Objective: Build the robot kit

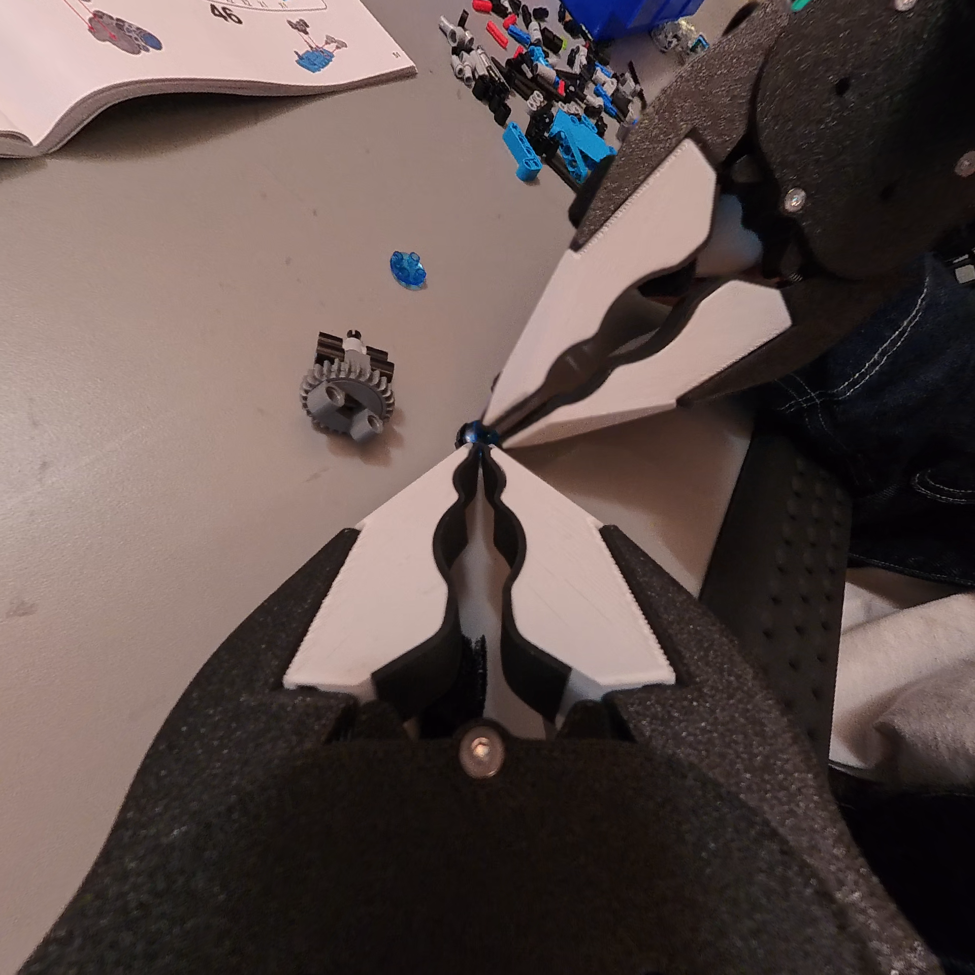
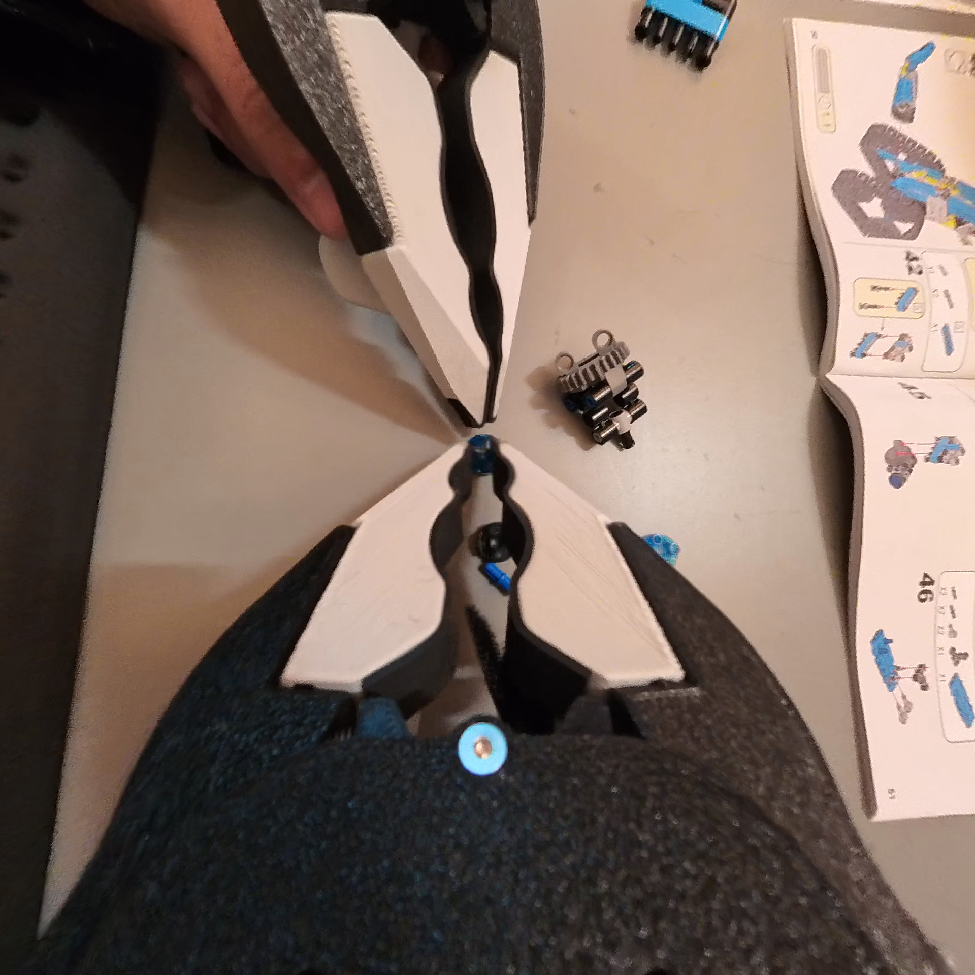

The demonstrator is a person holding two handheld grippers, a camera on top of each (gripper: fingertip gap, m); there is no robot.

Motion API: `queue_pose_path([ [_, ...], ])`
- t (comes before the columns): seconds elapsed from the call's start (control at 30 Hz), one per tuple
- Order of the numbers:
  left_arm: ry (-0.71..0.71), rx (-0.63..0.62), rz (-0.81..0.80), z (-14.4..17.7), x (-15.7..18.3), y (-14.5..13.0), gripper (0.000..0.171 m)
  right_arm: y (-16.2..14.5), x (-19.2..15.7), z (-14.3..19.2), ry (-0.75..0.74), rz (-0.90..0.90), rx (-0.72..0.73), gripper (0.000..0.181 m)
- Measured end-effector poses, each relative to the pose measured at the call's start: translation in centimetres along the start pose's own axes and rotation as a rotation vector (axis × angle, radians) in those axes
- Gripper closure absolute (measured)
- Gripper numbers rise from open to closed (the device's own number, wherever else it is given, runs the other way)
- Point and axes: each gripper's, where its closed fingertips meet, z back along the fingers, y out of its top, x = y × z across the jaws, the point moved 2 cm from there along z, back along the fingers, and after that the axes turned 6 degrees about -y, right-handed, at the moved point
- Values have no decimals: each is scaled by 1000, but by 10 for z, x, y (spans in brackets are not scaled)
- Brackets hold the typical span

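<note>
My left gripper point(image 1: 478, 448) and my right gripper point(image 2: 482, 448) meet tip to tip just above the grey table point(image 1: 158, 369). A small dark blue pin point(image 2: 481, 455) sits between the right fingertips. It also shows in the left wrist view point(image 1: 475, 435), where a sliver of blue lies between the left tips too. Both jaws are nearly closed on it. The right gripper point(image 1: 493, 426) comes in from the upper right; the left gripper point(image 2: 483, 422) comes in from the top, held by a hand point(image 2: 253, 132). A grey gear assembly point(image 1: 345, 390) point(image 2: 601, 393) lies close by.
A translucent blue round plate point(image 1: 407, 270) point(image 2: 659, 546), an open instruction booklet point(image 1: 184, 53) point(image 2: 897, 422), a pile of small parts point(image 1: 548, 89) and a blue bin point(image 1: 628, 16) lie on the table. A black ball piece point(image 2: 490, 543) and another blue pin point(image 2: 496, 575) lie under the right gripper. A black chair point(image 1: 781, 580) stands at the table's edge. My left and right fingertips are right by each other.
</note>
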Motion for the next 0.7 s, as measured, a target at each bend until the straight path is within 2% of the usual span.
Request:
queue_pose_path([
  [0.03,0,-3,-4,0,0,0,171,1,0,2,-4,9,6,181],
  [0.47,25,-29,-30,-7,2,-1,171,-3,0,-1,-37,16,-39,181],
  [0.57,37,-29,-37,-7,1,-1,171,-3,0,-1,-29,-17,-60,181],
  [0.7,42,-25,-33,-7,0,-1,171,-4,1,-2,19,-118,-11,181],
])
